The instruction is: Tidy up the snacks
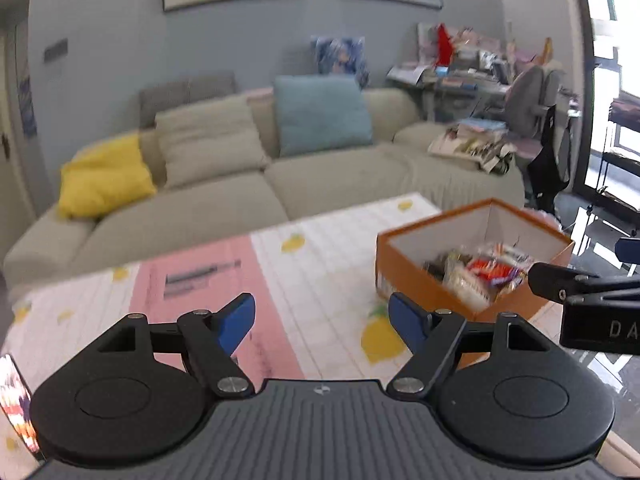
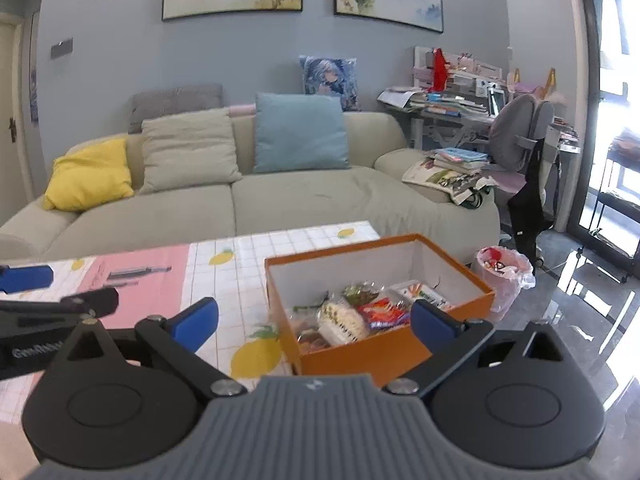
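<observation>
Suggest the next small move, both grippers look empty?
Probably swing the left gripper toward the packet at the left edge of its view. Both the left and the right gripper are open and hold nothing, the snacks already lie in the box, and that packet looks like the only item outside it, though blurred and cut off.

Left gripper (image 1: pixel 322 322): jaws spread wide, 2 blue fingertips (image 1: pixel 236 320) well apart, nothing between them. Right gripper (image 2: pixel 314 326): same state, jaws wide, blue pads (image 2: pixel 196 322) apart, nothing gripped. Both level, pointing forward, side by side. Right unit's black body shows at the right edge of the left wrist view; left unit's body and 1 blue tip show at the left edge of the right wrist view.
</observation>
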Demonstrator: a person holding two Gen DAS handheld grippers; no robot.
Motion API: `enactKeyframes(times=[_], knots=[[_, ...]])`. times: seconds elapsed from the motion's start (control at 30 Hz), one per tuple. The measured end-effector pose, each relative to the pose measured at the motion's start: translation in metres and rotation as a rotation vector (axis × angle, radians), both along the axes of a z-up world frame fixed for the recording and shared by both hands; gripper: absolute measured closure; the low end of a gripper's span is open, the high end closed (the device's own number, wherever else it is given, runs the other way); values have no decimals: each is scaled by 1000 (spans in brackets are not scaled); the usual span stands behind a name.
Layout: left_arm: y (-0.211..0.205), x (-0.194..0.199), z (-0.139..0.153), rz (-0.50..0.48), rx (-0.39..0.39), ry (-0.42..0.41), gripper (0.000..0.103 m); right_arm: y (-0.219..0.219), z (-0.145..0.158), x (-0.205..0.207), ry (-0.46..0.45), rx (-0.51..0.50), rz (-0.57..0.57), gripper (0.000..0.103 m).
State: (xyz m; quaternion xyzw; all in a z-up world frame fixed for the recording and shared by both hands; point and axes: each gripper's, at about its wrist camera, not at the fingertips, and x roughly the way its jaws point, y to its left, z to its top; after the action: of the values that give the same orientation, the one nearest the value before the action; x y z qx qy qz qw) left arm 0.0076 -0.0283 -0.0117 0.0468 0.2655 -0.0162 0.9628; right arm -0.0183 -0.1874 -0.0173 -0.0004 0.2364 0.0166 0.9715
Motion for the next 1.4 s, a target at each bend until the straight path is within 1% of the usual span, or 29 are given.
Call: enactKeyframes(times=[0.07,0.17,0.27,0.53,0.97,1.4], knots=[[5,0,-6,23,-2,10,14,4,-8,1,14,-20,3,3],[10,2,-15,58,16,48,14,9,-19,4,36,-50,2,3],[15,2,-23,72,3,85,14,12,-27,7,52,-71,1,3],[20,-2,-30,80,0,113,14,16,-30,11,57,-67,-11,3],[20,-3,-27,79,-3,118,14,14,-24,5,26,-62,-26,3],[18,-7,-20,74,-6,109,14,18,-23,2,21,-66,-18,3]])
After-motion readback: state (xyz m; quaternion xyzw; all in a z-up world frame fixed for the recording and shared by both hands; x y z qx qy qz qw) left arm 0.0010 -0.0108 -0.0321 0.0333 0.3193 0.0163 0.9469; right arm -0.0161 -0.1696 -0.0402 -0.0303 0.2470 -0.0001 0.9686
